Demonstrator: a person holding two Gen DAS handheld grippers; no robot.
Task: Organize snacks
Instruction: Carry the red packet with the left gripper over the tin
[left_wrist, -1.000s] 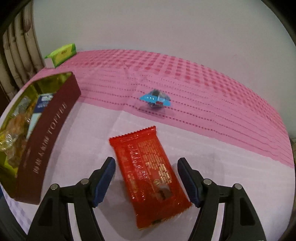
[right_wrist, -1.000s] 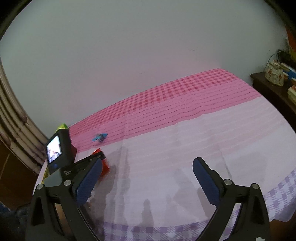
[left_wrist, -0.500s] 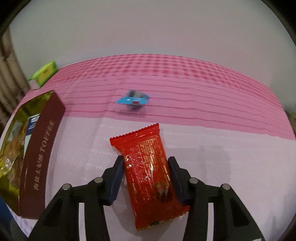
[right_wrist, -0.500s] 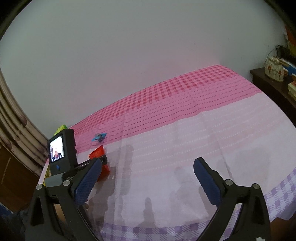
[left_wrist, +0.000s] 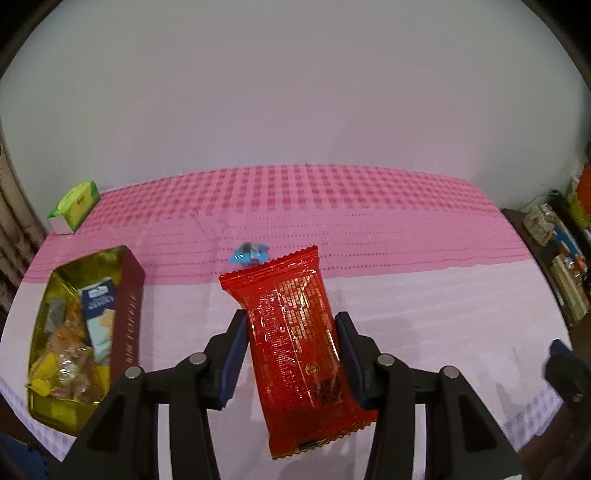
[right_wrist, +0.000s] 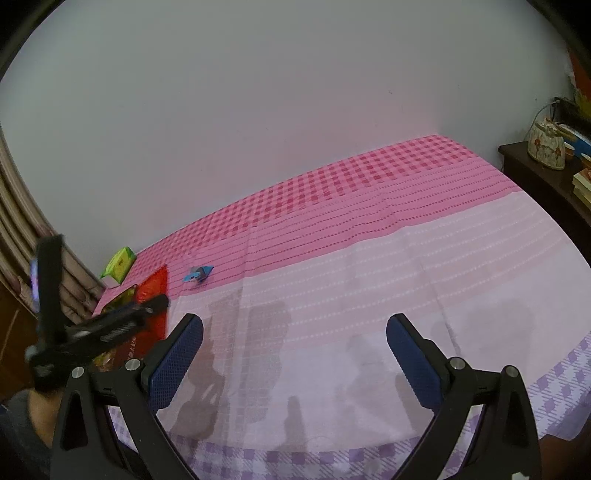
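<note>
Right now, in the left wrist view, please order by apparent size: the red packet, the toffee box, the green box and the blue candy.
1. Red packet, though it is nearest the camera, held in the left gripper.
2. Toffee box, looking nearly as large; their order is unsure.
3. Green box.
4. Blue candy.

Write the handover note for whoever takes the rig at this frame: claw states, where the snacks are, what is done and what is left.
Left claw: shut on the red snack packet, which looks lifted clear of the tablecloth.
Right claw: open, holding nothing, above bare cloth.
Toffee box: at the left, open, already holding several wrapped snacks.
Blue candy: loose on the pink band beyond the packet.
Green box: far left corner by the wall.
Done: packet grasped.
Left: probably place it in the toffee box, then collect the blue candy.
</note>
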